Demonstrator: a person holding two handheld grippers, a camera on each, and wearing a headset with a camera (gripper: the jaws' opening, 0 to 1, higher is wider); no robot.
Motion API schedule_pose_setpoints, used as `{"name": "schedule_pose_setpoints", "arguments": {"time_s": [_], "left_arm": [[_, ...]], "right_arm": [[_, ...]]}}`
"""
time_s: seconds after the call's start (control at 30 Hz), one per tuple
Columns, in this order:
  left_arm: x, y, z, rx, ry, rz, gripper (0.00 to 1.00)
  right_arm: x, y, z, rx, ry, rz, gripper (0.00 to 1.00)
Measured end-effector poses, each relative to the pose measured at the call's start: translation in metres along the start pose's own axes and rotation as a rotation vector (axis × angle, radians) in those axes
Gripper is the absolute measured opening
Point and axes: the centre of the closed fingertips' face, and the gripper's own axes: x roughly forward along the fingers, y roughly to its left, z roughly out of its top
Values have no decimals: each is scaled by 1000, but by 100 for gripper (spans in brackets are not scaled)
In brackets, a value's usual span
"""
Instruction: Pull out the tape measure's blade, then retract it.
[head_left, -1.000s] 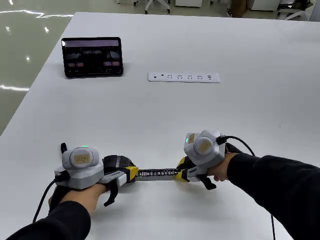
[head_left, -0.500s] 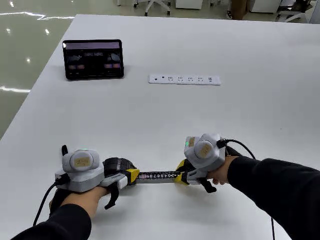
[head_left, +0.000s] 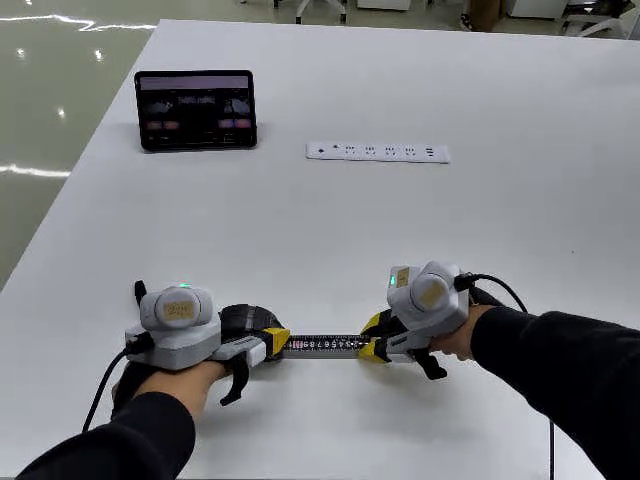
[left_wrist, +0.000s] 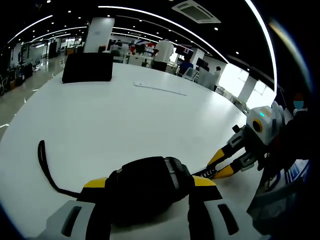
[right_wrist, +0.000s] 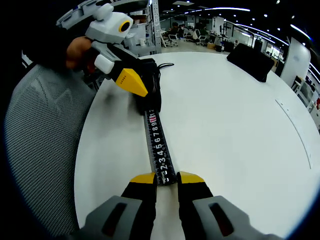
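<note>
Black round tape measure (head_left: 243, 322) sits on white worktop (head_left: 400, 230), near front edge, squeezed in left tongs (head_left: 272, 344). Thin black strap (left_wrist: 44, 162) curls out from it. Blade (head_left: 322, 345) pulled out short way, flat, straight. Dark blade, white numbers. Its tip pinched in right tongs (head_left: 372, 338).

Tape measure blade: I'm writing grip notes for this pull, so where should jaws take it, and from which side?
Probably the free end of the narrow numbered steel blade, approached end-on along its length, from the side opposite the black tape measure case. The blade runs straight and flat over the white table, so a jaw fits on each edge, as the right gripper shows.
</note>
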Motion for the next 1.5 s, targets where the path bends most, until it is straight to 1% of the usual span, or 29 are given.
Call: {"name": "schedule_pose_setpoints", "arguments": {"time_s": [0.1, 0.37, 0.73, 0.83, 0.9, 0.97, 1.0, 1.03, 1.07, 1.27, 1.33, 1.43, 1.5], "left_arm": [[0, 0, 1, 1, -4, -5, 57], [0, 0, 1, 8, -19, -4, 57], [0, 2, 3, 8, -34, -2, 57], [-1, 1, 2, 25, -43, 3, 58], [0, 0, 2, 36, -44, 15, 58], [0, -1, 0, 71, -42, 27, 59], [0, -1, -1, 107, -44, 34, 59], [-1, -3, -2, 87, -46, 35, 59], [-1, -1, -1, 93, -47, 37, 59], [0, -2, -2, 134, -46, 56, 59], [1, -2, -2, 161, -43, 72, 60], [2, -1, -2, 172, -31, 88, 59], [1, 0, -2, 158, -30, 87, 58]], "right_arm": [[1, 0, 1, -15, 3, -5, 12], [3, 0, 5, 9, -3, -21, 12], [7, 0, 9, -3, 3, -17, 12], [8, 3, 9, -40, 11, -22, 13], [8, 3, 8, -45, 9, -24, 13], [7, 4, 8, -52, 2, -19, 12], [7, 4, 7, -51, 1, -17, 12], [7, 4, 8, -52, -2, -17, 12], [7, 4, 8, -52, -4, -17, 12], [7, 4, 8, -44, -14, -20, 12], [7, 3, 8, -42, -16, -20, 12], [7, 3, 8, -37, -18, -22, 12], [6, 3, 8, -34, -24, -24, 12]]}}
